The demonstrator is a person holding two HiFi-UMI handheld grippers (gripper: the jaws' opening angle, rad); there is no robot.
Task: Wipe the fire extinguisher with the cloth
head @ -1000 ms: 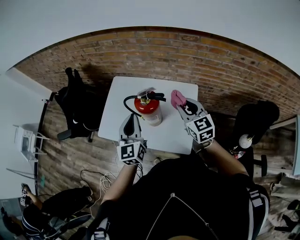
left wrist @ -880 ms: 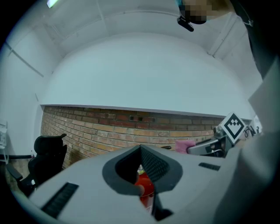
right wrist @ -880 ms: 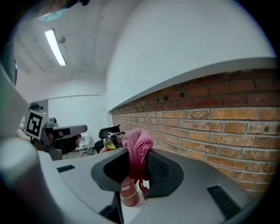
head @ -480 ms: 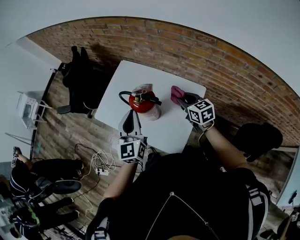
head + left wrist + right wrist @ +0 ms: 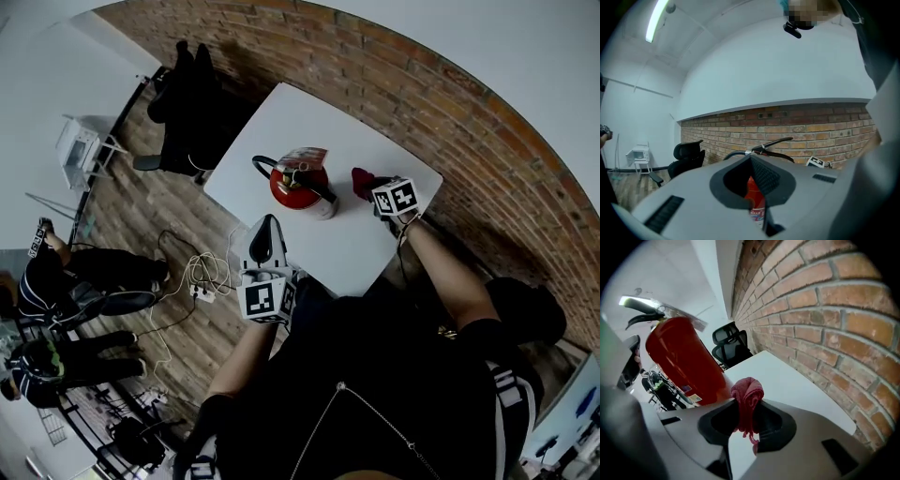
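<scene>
A red fire extinguisher (image 5: 298,187) with a black hose and lever stands upright on the white table (image 5: 281,122). Just to its right my right gripper (image 5: 368,187) is shut on a bunched pink-red cloth (image 5: 360,179). In the right gripper view the cloth (image 5: 747,393) sticks up from between the jaws, with the extinguisher (image 5: 679,357) close on the left. My left gripper (image 5: 265,228) hovers in front of the extinguisher, apart from it, jaws shut on nothing. The red body (image 5: 755,196) shows through the gap behind its tips (image 5: 751,159).
A brick wall (image 5: 394,56) runs behind the table. A black office chair (image 5: 192,103) draped with dark clothing stands to the table's left. Cables and a power strip (image 5: 200,286) lie on the wooden floor. People sit at the far left (image 5: 66,281).
The head view has swung and tilted, shifting the table up and right in the picture. Both grippers keep roughly their places beside the extinguisher, and the cloth stays held.
</scene>
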